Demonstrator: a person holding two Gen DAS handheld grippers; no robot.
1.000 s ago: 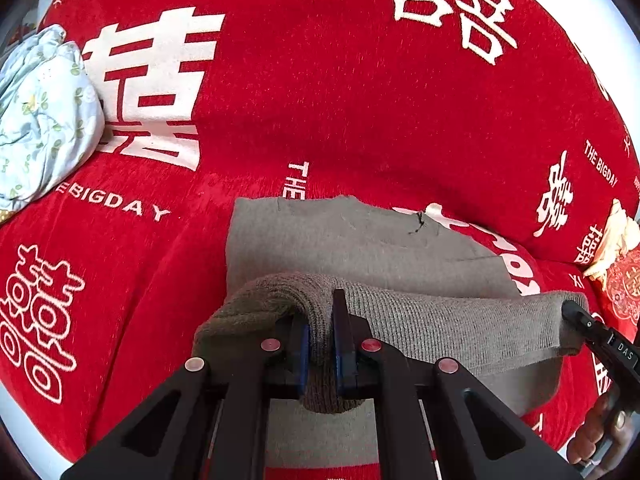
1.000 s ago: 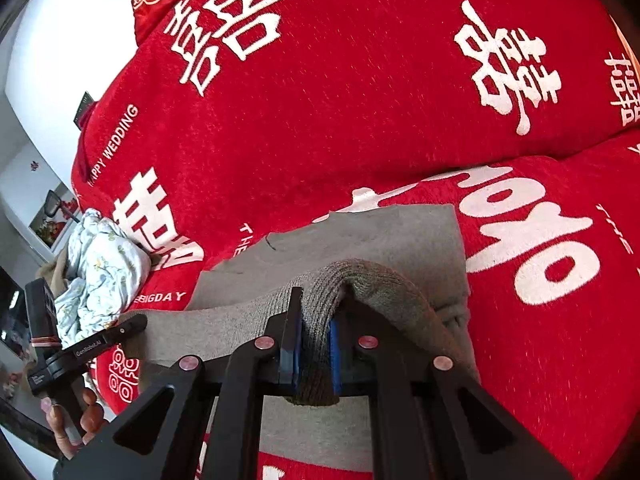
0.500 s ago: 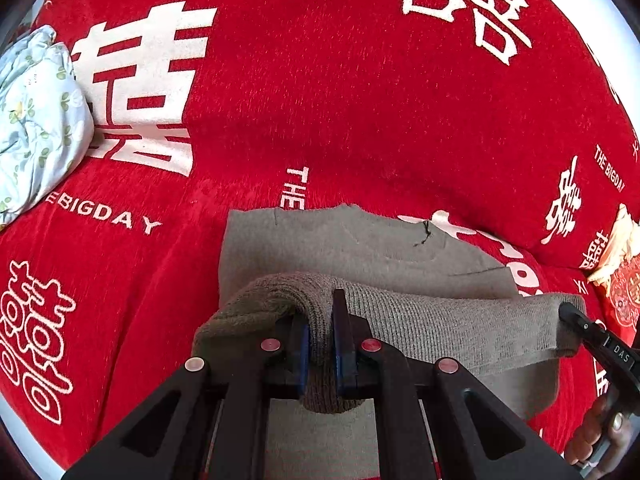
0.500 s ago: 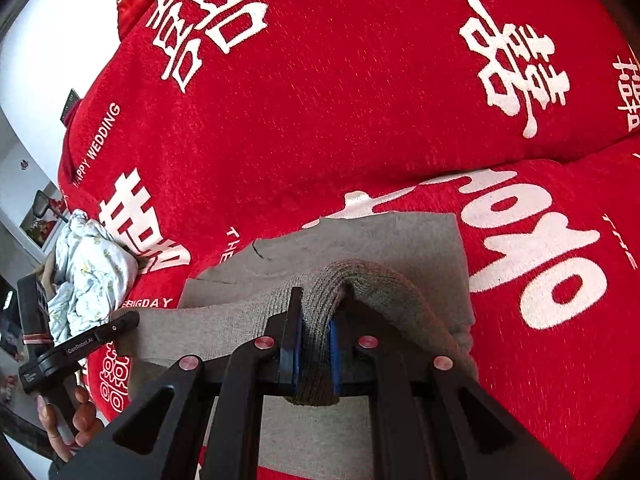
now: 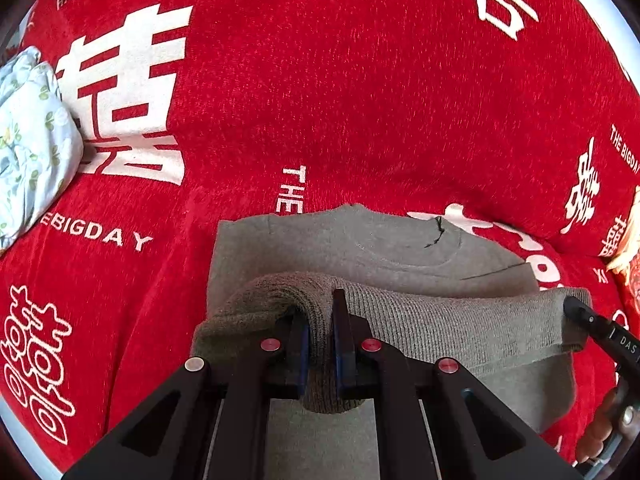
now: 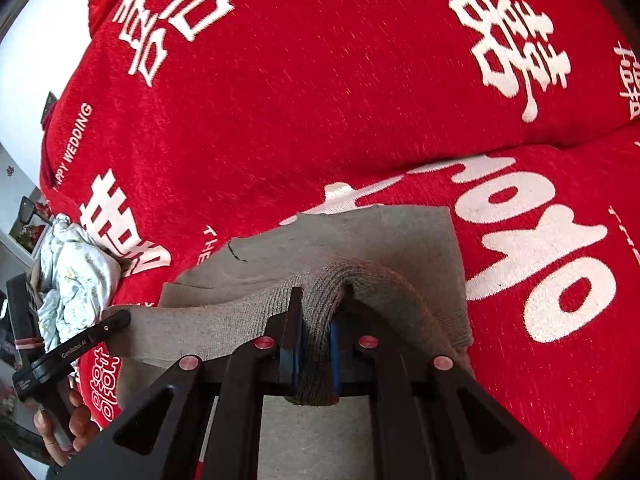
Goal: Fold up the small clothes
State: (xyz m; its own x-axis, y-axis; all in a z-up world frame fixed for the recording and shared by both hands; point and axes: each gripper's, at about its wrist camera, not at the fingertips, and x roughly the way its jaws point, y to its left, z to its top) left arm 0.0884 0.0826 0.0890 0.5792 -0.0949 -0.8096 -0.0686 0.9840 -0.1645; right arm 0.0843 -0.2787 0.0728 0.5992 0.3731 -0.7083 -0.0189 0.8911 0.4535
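Sweater (image 5: 360,248): grey knit, flat on the red blanket (image 5: 320,100), collar pointing away, ribbed hem lifted, stretched crosswise.
Left gripper (image 5: 321,344): clamped on the hem's left corner.
Right gripper (image 6: 316,344): clamped on the right corner.

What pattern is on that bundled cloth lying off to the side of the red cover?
Pale blue-white cloth with small green leaf sprigs, clearest in the left wrist view.

bedspread (image 5: 360,92): bright red, with white Chinese characters and white English lettering
sweater (image 5: 360,248): grey-brown; smooth body, ribbed knit along the lifted hem
floral cloth (image 5: 28,140): at 9 o'clock, pale blue-white with small green leaf sprigs
left gripper (image 5: 320,344): black, blue pads, red and silver rivets
right gripper (image 6: 316,344): same black, blue, red
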